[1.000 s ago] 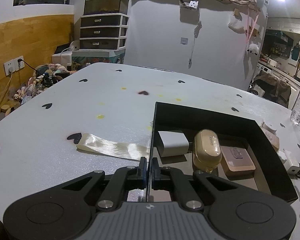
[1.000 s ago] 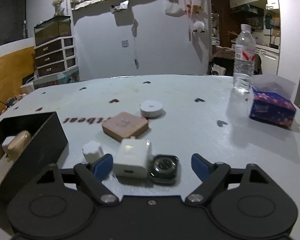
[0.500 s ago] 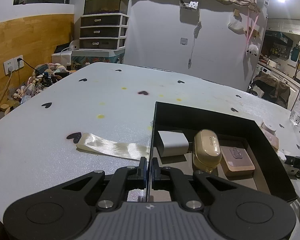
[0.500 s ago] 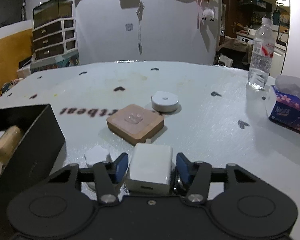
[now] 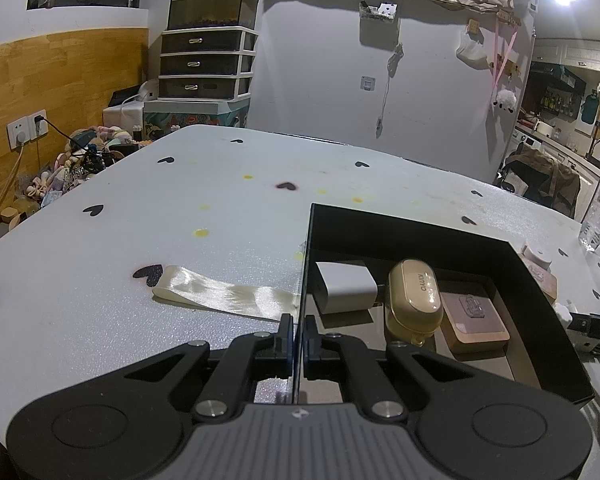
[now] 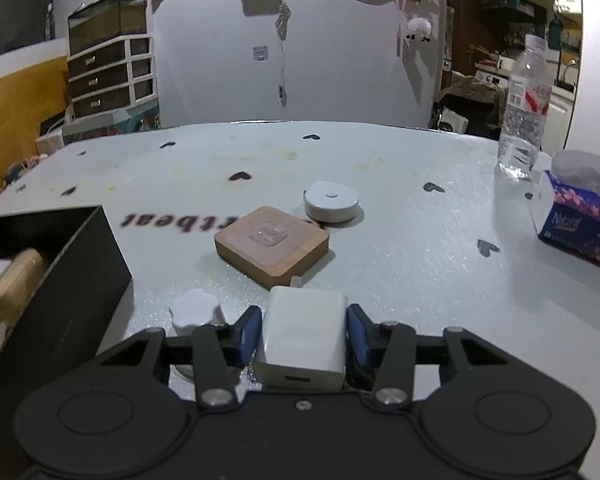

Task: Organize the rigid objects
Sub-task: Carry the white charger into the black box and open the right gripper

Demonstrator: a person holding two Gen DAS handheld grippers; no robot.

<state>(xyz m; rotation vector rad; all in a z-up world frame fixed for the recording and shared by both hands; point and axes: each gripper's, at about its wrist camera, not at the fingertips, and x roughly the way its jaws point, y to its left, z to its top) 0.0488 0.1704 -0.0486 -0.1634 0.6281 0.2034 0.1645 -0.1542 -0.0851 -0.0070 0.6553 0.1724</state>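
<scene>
- One white charger block (image 6: 303, 338) sits clamped between the right gripper (image 6: 303, 338) jaws, low over the desk (image 6: 400, 216).
- Just beyond the jaws lies a wooden square pad (image 6: 271, 244), then a white round puck (image 6: 331, 201).
- Left of the jaws stands a small white scalloped piece (image 6: 195, 311).
- The left gripper (image 5: 296, 338) jaws pinch the black box (image 5: 404, 236) wall; inside sit a white charger (image 5: 345, 287) and a tan earbud case (image 5: 413, 298).

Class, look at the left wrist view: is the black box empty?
No, the black box holds a white charger, a tan case and a wooden block.
</scene>
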